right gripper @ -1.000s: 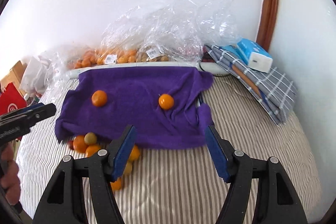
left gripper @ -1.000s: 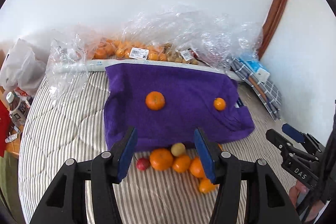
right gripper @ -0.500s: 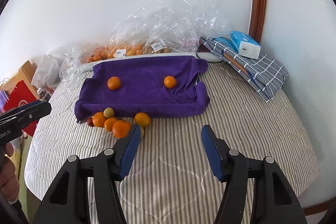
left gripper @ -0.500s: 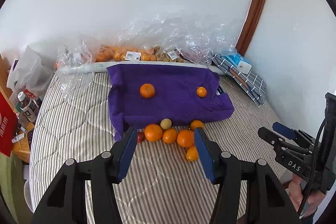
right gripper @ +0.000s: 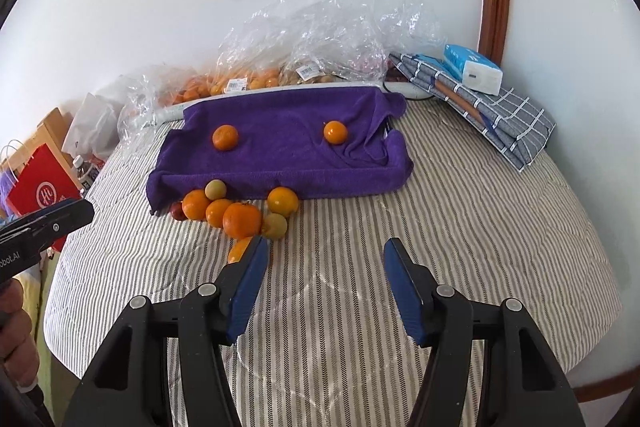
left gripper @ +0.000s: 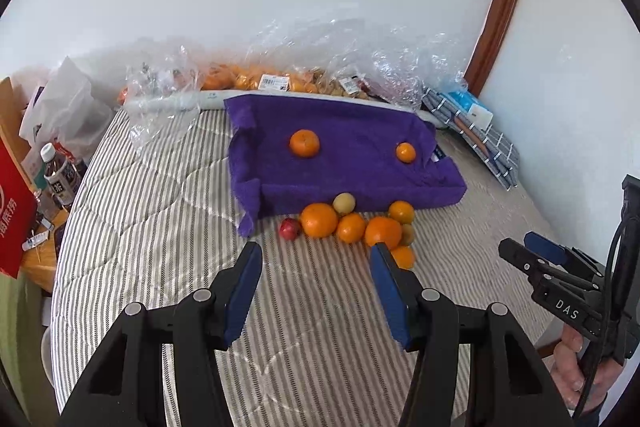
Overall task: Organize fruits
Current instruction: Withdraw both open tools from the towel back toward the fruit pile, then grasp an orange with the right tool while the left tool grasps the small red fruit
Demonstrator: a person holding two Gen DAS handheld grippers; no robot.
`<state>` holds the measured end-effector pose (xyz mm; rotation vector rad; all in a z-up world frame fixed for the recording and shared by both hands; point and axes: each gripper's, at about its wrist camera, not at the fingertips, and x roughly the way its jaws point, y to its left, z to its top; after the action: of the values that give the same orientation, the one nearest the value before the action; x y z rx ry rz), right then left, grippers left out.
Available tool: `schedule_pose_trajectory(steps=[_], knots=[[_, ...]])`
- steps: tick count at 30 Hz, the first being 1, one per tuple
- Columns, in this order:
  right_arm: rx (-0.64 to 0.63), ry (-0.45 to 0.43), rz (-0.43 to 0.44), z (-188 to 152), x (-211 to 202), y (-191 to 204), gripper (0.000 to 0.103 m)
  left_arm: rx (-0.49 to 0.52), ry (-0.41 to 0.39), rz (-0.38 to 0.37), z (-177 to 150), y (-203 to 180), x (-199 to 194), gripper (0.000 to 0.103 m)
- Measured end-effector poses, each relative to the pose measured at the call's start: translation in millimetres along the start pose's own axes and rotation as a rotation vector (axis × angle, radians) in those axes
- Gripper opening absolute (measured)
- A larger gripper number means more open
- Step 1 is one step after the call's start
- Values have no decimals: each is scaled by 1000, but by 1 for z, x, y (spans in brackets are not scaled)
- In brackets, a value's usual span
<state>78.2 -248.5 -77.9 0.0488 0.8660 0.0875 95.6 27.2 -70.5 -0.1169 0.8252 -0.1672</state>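
While tilted downward, both grippers (left gripper: 314, 259) (right gripper: 326, 255) gape empty.

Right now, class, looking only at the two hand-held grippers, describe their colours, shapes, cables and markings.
Both grippers are black, clamp-like frames with triangular cut-outs, silver rivets and flat blue pads on two fingers. The left gripper shows "obot.AI" in white seen from the right wrist view. The right gripper carries white "DAS" lettering and a black cable beside its handle.

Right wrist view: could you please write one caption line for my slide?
Open right gripper above a striped bed; two oranges on a purple towel, more fruit piled at its front edge.
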Motion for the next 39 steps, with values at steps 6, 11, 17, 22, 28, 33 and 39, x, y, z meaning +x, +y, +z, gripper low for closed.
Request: schedule_pose_trajectory(steps=[6,11,17,22,28,33,39], knots=[[-22,19,1,-8,25,7,47,-52,67,7,-12,25,30,54],[-35,46,31,-10,48,13,38,-75,97,25,-17,36,45,54],[-60,65,107,-11,68,26,36,-122,118,18,-19,49,59,54],[-76,80,145,-10,82,42,36,-133,136,25,-20,55,66,54],[-61,119,173,-11,101,53,36,-140,144,31,-21,63,69,54],[-41,143,200,-11,112,56,39,-147,155,31,-21,68,74,54],[-61,166,212,-16,117,58,39,-145,156,5,-21,63,82,54]])
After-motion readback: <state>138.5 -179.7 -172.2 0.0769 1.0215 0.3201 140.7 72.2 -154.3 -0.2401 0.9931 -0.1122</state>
